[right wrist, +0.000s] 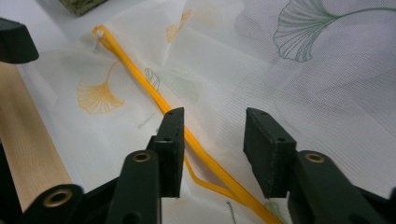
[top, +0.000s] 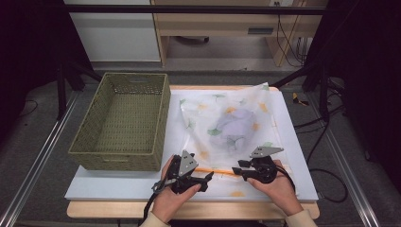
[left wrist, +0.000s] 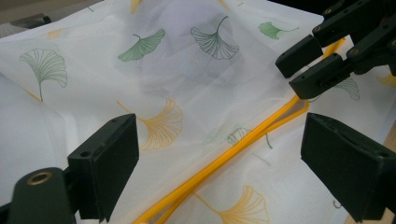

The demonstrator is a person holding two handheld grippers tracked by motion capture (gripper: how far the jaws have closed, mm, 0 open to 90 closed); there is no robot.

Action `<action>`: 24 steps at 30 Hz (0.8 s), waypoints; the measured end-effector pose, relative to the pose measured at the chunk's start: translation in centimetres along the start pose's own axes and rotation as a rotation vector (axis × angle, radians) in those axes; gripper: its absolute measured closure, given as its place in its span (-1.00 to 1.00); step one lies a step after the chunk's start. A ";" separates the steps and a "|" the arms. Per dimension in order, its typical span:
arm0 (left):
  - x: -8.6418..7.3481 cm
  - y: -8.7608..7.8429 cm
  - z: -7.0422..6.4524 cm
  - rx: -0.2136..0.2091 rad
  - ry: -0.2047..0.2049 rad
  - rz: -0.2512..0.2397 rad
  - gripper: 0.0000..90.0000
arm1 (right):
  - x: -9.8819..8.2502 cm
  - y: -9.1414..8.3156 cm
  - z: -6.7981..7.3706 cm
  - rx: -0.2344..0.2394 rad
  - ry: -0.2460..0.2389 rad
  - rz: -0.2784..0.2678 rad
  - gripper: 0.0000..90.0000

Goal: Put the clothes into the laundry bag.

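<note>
A white mesh bag (top: 231,125) printed with green and orange ginkgo leaves lies flat on the white board, a pale purple bundle dimly showing inside it. Its yellow zipper (top: 220,171) runs along the near edge. My left gripper (top: 206,182) stands open at the zipper's left end, its jaws wide apart over the mesh (left wrist: 219,154). At the zipper's right end my right gripper (top: 239,169) is open. The yellow zipper (right wrist: 140,77) passes between its jaws (right wrist: 212,140) without either pad pressing on it. In the left gripper view the right gripper (left wrist: 317,60) sits at the upper right.
An empty green woven basket (top: 123,118) stands on the left of the white board (top: 293,142), close beside the bag. The wooden table edge (right wrist: 28,140) runs just in front of the zipper. Dark frame rails and cables flank the table.
</note>
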State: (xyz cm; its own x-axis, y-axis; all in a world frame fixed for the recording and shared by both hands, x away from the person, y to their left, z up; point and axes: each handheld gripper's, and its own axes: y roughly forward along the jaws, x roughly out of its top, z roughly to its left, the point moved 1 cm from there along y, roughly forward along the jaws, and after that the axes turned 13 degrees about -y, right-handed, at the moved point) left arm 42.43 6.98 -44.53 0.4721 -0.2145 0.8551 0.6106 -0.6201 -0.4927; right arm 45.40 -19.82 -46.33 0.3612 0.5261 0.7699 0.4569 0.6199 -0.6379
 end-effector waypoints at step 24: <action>-1.6 -4.1 1.4 0.026 -0.085 -0.047 -0.78 | 0.3 -2.1 -2.0 -0.247 0.000 -0.161 -0.65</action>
State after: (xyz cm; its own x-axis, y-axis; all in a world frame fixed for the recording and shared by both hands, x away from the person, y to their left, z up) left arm 40.06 10.97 -44.07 0.4937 -0.1202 0.8613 0.6493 -0.6080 -0.4570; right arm 46.20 -22.12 -44.70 0.2681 0.4321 0.8611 0.6928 0.5347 -0.4840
